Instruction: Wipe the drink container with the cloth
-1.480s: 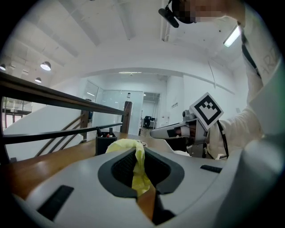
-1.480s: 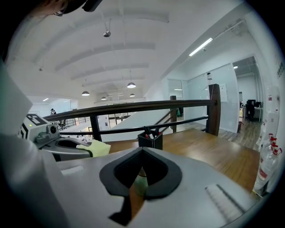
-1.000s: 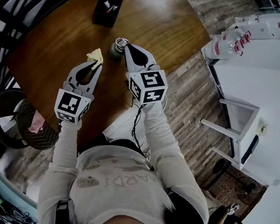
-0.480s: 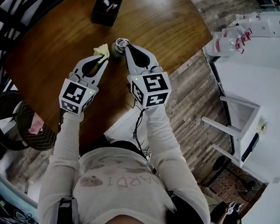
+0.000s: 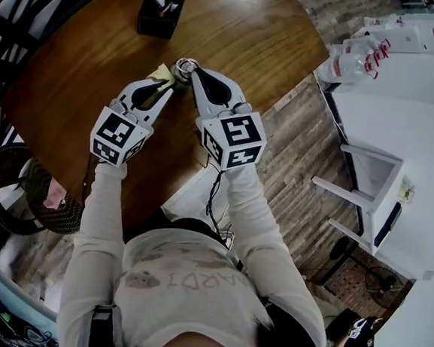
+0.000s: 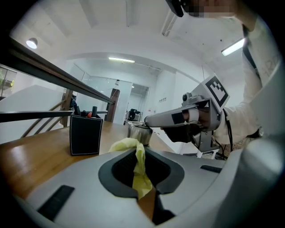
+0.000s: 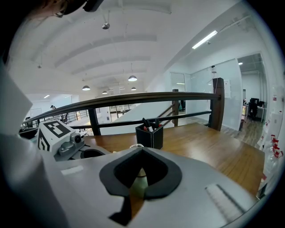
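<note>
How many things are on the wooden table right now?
2: the drink container, held in the right gripper, and the black pen holder farther back. The left gripper holds the cloth beside the container. The grippers may hide more.

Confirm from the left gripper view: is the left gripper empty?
No, the left gripper is shut on the yellow cloth, which hangs pinched between its jaws.
</note>
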### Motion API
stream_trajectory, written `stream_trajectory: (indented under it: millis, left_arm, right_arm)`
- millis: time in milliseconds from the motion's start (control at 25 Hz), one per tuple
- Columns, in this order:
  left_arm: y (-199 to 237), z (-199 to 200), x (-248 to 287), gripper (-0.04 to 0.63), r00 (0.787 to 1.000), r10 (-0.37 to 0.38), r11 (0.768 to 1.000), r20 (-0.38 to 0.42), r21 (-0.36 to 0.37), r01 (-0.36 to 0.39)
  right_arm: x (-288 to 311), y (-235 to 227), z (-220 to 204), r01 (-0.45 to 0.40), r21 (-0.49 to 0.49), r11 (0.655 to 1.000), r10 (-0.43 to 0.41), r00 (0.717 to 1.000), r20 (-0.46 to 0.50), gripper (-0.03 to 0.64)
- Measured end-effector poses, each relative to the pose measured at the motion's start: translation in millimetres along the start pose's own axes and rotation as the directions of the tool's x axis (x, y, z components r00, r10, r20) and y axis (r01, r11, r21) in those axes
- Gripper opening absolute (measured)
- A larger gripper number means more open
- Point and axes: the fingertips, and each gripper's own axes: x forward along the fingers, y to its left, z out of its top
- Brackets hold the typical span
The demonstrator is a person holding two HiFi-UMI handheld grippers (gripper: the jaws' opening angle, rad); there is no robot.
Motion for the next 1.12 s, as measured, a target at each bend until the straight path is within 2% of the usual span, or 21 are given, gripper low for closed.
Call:
stream_trajectory:
  millis: [400, 680, 1000, 1120]
  left_arm:
    - [-30.6, -1.0, 9.5, 0.029, 0.995, -0.099, 0.995, -0.021, 0.006, 0.1]
    - [-29.8, -10.5, 10.4, 0.029, 0.994, -0.109, 0.994, -0.025, -0.028, 0.108]
    - [-23.4, -41.6, 14.9, 0.029, 0.987, -0.081, 0.996, -0.142, -0.048, 0.075]
    - [-20.4, -49.0, 16.7, 0.029, 0.984, -0.072, 0.996, -0.165, -0.069, 0.062]
  right_arm:
    - [-0.1, 1.3, -0.3, 0.01, -0.013, 1.0, -0.01, 1.0, -0.004, 0.009]
    - [0.2, 1.3, 0.8, 0.01, -0.019, 1.0, -0.01, 1.0, -0.001, 0.009]
    - [0.3, 1.1, 0.5, 0.018, -0.024, 1.0, -0.018, 1.0, 0.005, 0.009]
    - [0.6, 1.3, 0.0, 0.017, -0.025, 1.0, -0.017, 1.0, 0.004, 0.009]
